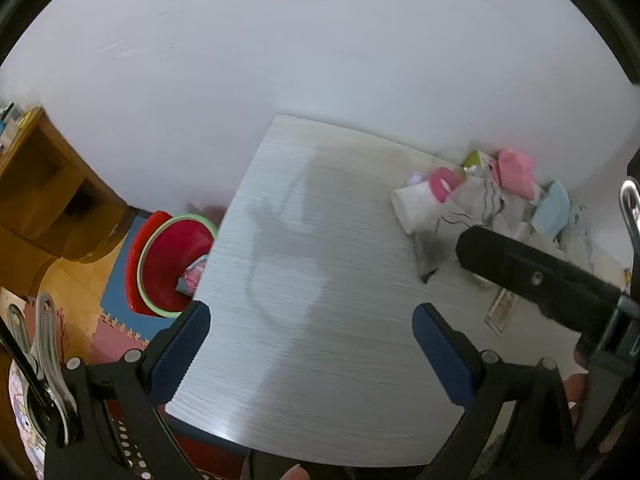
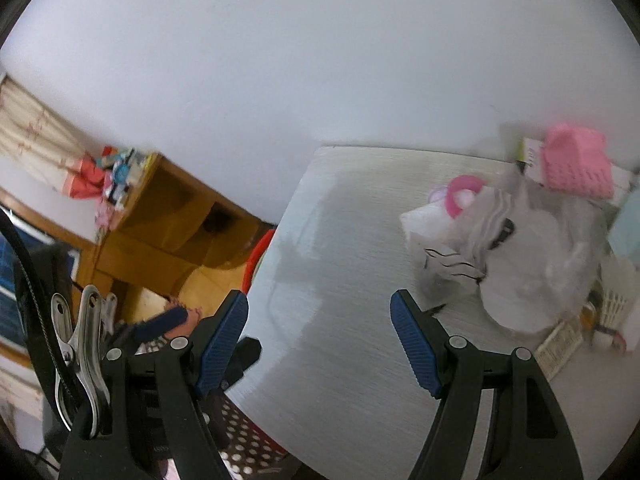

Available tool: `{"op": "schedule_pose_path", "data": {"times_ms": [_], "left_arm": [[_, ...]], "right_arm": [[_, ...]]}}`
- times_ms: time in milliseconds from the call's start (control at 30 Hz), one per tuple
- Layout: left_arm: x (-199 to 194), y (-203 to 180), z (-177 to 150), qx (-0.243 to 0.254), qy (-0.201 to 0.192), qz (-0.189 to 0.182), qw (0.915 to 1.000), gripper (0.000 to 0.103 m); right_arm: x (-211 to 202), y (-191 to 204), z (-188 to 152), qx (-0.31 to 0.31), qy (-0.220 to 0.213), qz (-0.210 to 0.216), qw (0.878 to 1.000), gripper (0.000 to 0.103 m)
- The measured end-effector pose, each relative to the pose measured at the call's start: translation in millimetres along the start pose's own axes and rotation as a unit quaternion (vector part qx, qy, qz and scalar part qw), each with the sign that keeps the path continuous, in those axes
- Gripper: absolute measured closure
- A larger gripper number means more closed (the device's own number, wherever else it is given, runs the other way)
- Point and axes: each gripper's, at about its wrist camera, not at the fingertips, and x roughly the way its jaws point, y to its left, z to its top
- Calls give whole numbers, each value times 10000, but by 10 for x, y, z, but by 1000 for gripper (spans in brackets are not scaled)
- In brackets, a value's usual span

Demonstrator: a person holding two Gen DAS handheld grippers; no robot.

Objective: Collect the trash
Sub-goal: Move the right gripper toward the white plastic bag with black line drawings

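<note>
A heap of trash [image 1: 472,200] lies at the far right of the pale wood-grain table [image 1: 320,240]: crumpled white wrappers, pink pieces and a light blue piece. In the right wrist view the same heap [image 2: 500,248] is ahead and to the right, topped by a pink object [image 2: 576,168]. My left gripper [image 1: 316,348] is open over the table's near edge and holds nothing. My right gripper [image 2: 320,344] is also open and holds nothing, short of the heap. A black arm of the right gripper [image 1: 532,276] reaches in just in front of the heap.
A red basin with a green rim [image 1: 172,264] sits on the floor left of the table, with a colourful wrapper [image 1: 194,278] inside. A wooden shelf unit [image 1: 52,200] stands further left against the white wall. Foam floor mats [image 1: 116,320] lie below.
</note>
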Motion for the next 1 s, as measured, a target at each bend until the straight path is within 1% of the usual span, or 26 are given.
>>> {"op": "schedule_pose_path", "data": {"times_ms": [67,167,267,333,400,567,667,800,933,1000], "left_arm": [[13,-76,8,90,22,-20,10000,0],[68,-196,14,325,90,-159,9993,0],[142,-369,30,525,139,-157,9984,0],[191,-469,47,592,125,-133,9981,0],[243,-547,71,602,138,-166,9980,0],[376,-691,120,616,286,-331,9971,0],[432,-743,144,589,348,-446,9967,0],[491,-821,192,568,391,-590,9959,1],[561,-944,253,698,412,-730,9940,3],[608,-1011,288,811,397,-701,9934,4]], "right_arm": [[-32,-64,-36,114,-33,14,9999,28],[-30,-121,-74,124,11,-13,9999,28],[-73,-236,-100,179,-39,-108,9998,28],[-135,-352,-116,253,-153,-161,9994,28],[-187,-527,-142,434,-239,-226,9985,28],[-278,-1124,-259,1387,-316,-148,9897,28],[-357,-1338,-330,1665,-389,-153,9852,28],[-435,-1441,-303,1738,-495,-68,9835,28],[-379,-1368,-154,1573,-490,108,9863,28],[-307,-1323,-77,1506,-453,179,9874,28]]}}
